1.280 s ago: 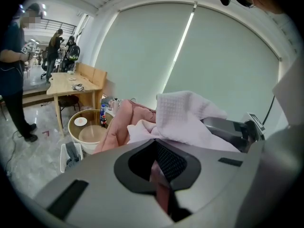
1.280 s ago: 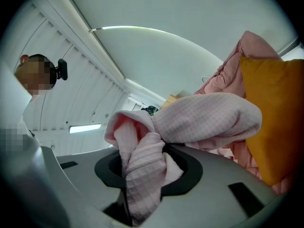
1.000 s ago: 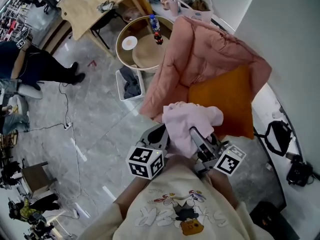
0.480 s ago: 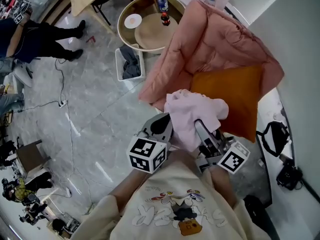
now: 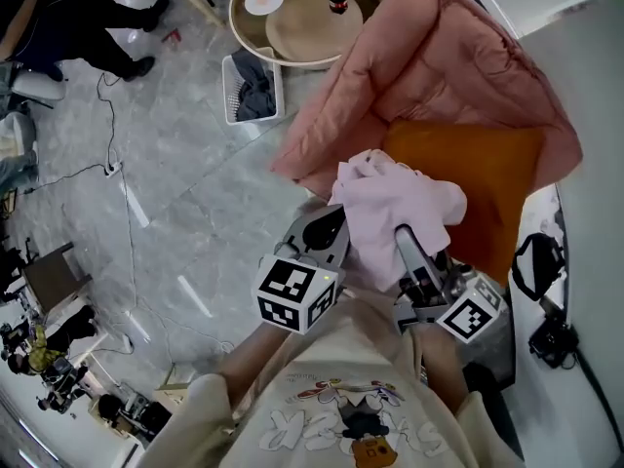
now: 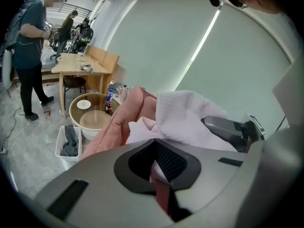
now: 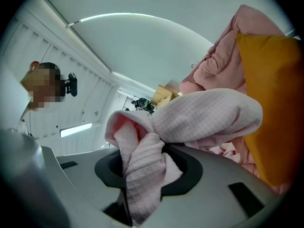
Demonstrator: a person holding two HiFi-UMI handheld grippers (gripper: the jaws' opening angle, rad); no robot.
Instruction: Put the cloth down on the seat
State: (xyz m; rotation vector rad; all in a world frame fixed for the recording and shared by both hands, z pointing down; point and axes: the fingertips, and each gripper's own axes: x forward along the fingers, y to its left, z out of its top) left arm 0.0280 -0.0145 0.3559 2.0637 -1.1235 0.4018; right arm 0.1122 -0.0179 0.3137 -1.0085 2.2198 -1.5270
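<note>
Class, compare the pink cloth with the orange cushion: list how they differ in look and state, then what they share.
The cloth is pale pink with a waffle weave; the cushion is plain orange. The cloth is bunched up, clamped in the left gripper and right gripper; the cushion lies spread out, held by neither. The cloth is held up; the cushion lies against the pink coat. Both are soft fabric.

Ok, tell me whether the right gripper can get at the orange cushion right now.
Probably not to grasp it. The cushion lies just ahead of the right gripper, but its fingers are shut on the cloth, which bunches in front of them; it could only nudge the cushion.
</note>
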